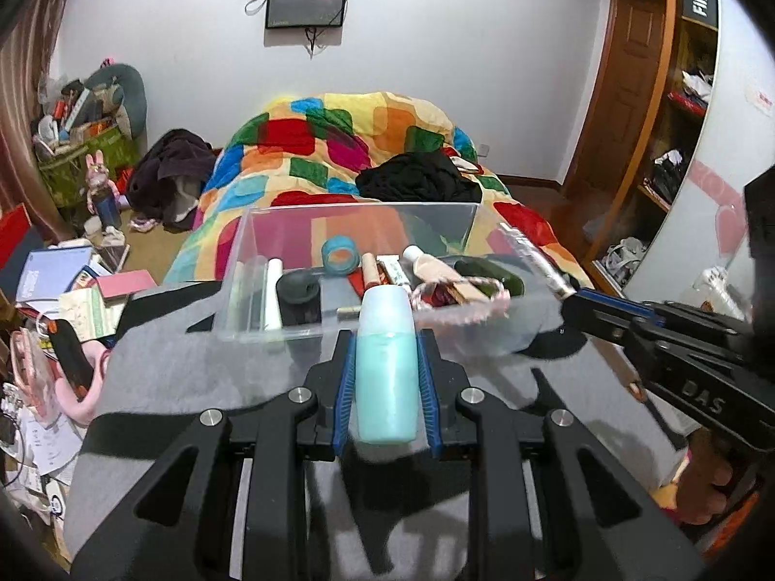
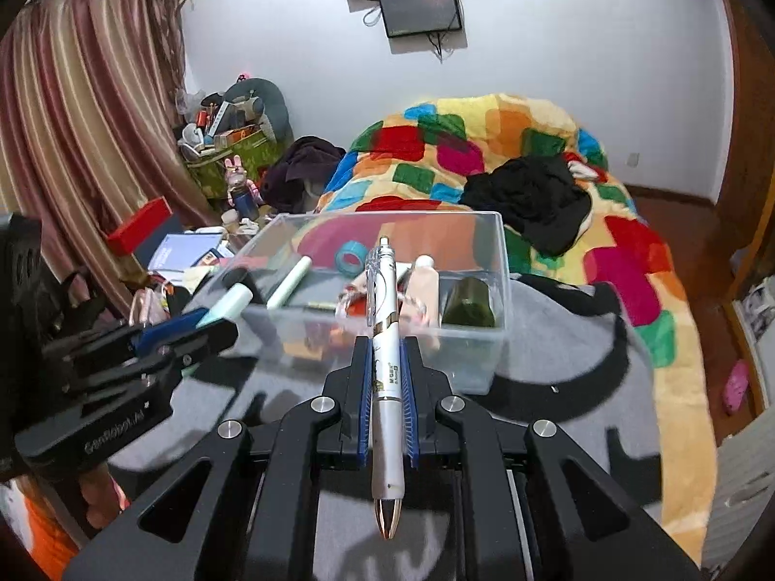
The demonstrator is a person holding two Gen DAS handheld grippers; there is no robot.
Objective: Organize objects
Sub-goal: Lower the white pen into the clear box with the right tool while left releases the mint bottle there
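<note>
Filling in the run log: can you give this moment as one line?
left hand-held gripper: shut on pale turquoise plastic bottle | right hand-held gripper: shut on white click pen | clear plastic bin: ahead, partly filled

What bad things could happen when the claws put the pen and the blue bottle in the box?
The pen sticks out far past both ends of the right claw, so it might tip or snag the clear plastic box wall. The box already looks crowded with a tape roll, tubes and a bracelet, so the turquoise bottle in the left claw may land on them and roll. Both claws are close together and could bump.
</note>
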